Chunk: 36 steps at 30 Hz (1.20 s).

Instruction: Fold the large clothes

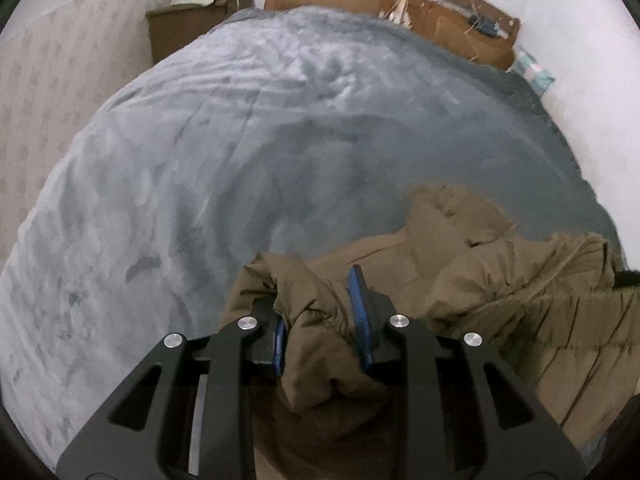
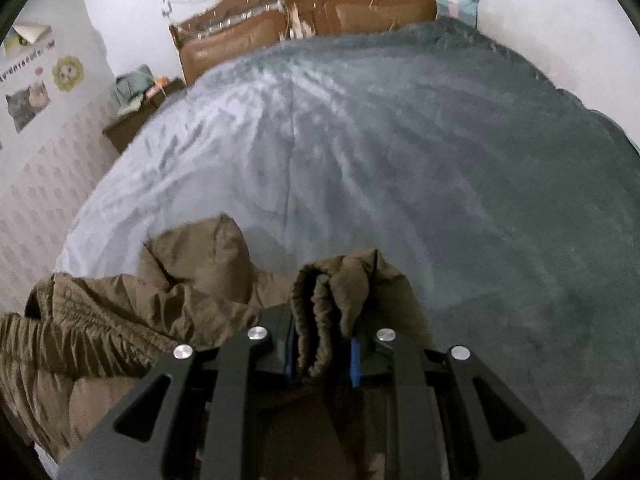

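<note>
Plainly, what we hold is a large olive-brown padded jacket of thin, crinkly fabric (image 1: 500,280), bunched in deep folds near the foot of a wide bed covered by a grey-blue plush blanket (image 1: 200,160). Our left gripper (image 1: 320,308) has its black jaws with blue pads (image 1: 358,300) standing a little apart, and a thick wad of the jacket's cloth fills the gap between them and is pinched there. Our right gripper (image 2: 324,344) is closed more narrowly on a rolled edge of the same jacket (image 2: 200,280), with a gathered, elasticated hem or cuff standing up between the jaws. From the right wrist view the rest of the garment trails off to the left in ribbed, quilted bands, and a rounded peak that may be a hood rises behind the bulk; we cannot be sure what it is.

Much stays out of our reach. We cannot make out sleeves, zip or collar, since the folds cover one another. Both views are softened by blur. The jacket's lower part disappears beneath the grippers' black frames and runs past the picture edges. At the far end of the bed stands a brown padded headboard (image 2: 304,20), beside it a dark wooden nightstand (image 1: 184,28) carrying pale green items too small to identify.
</note>
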Available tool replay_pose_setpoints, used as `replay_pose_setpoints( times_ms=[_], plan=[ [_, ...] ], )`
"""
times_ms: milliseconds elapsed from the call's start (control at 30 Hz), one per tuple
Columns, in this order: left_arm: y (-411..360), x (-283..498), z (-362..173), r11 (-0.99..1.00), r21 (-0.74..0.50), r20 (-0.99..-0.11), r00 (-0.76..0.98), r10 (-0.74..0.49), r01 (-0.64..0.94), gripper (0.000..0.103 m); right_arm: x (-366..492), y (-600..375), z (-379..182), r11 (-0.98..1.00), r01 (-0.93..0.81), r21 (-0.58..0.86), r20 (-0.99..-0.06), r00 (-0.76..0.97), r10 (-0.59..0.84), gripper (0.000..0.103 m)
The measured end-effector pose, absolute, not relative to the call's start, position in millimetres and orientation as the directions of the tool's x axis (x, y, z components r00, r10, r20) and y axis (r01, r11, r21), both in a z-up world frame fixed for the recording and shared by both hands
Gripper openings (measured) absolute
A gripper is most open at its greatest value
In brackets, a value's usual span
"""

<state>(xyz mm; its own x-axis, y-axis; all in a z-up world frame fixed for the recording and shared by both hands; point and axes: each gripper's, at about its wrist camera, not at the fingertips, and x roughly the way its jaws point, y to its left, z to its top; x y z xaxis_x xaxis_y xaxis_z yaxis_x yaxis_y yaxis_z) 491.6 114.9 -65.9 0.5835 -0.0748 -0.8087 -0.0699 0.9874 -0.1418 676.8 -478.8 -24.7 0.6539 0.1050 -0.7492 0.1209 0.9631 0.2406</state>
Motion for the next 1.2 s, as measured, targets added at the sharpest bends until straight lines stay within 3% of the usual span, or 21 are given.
replay_pose_setpoints(
  times_ms=[233, 333, 433, 500, 600, 833, 933, 1067, 1200],
  plan=[
    [100.2, 496.6, -74.0, 0.994, -0.085, -0.817, 0.576, -0.026, -0.075, 0.028, 677.0, -478.0, -36.0, 0.962, 0.103, 0.255, -0.748, 0.651, 0.129, 0.025],
    [101.2, 496.4, -67.3, 0.989, -0.112, -0.828, 0.559, -0.039, -0.096, 0.035, 667.4, -483.3, -23.8, 0.957, 0.086, 0.276, -0.736, 0.66, 0.153, 0.033],
    [99.8, 488.4, -56.5, 0.985, -0.146, -0.821, 0.567, -0.07, -0.089, 0.054, 656.0, -492.7, -10.1, 0.943, 0.07, 0.325, -0.711, 0.676, 0.195, 0.045],
    [99.1, 482.7, -47.4, 0.982, -0.169, -0.81, 0.58, -0.092, -0.081, 0.084, 648.1, -499.7, -5.1, 0.925, 0.063, 0.375, -0.688, 0.687, 0.232, 0.065],
    [94.7, 471.5, -29.0, 0.98, -0.189, -0.776, 0.621, -0.11, -0.063, 0.098, 638.4, -507.3, 0.4, 0.91, 0.056, 0.412, -0.666, 0.699, 0.259, 0.067],
    [89.3, 453.2, 5.6, 0.993, -0.114, -0.747, 0.661, -0.069, -0.025, 0.1, 621.8, -517.4, 27.8, 0.919, 0.045, 0.391, -0.618, 0.753, 0.226, 0.077],
    [96.9, 444.1, 0.6, 0.996, -0.082, -0.758, 0.651, -0.045, -0.027, 0.1, 617.8, -521.1, 32.6, 0.948, 0.063, 0.313, -0.633, 0.758, 0.159, 0.091],
    [107.8, 435.7, -28.0, 0.998, -0.048, -0.792, 0.61, -0.016, -0.036, 0.1, 623.5, -522.7, 0.9, 0.973, 0.081, 0.216, -0.713, 0.694, 0.101, 0.091],
    [113.7, 437.9, -58.0, 0.999, -0.038, -0.826, 0.563, -0.01, -0.038, 0.1, 625.6, -523.4, -36.4, 0.975, 0.073, 0.209, -0.757, 0.643, 0.115, 0.091]
  ],
)
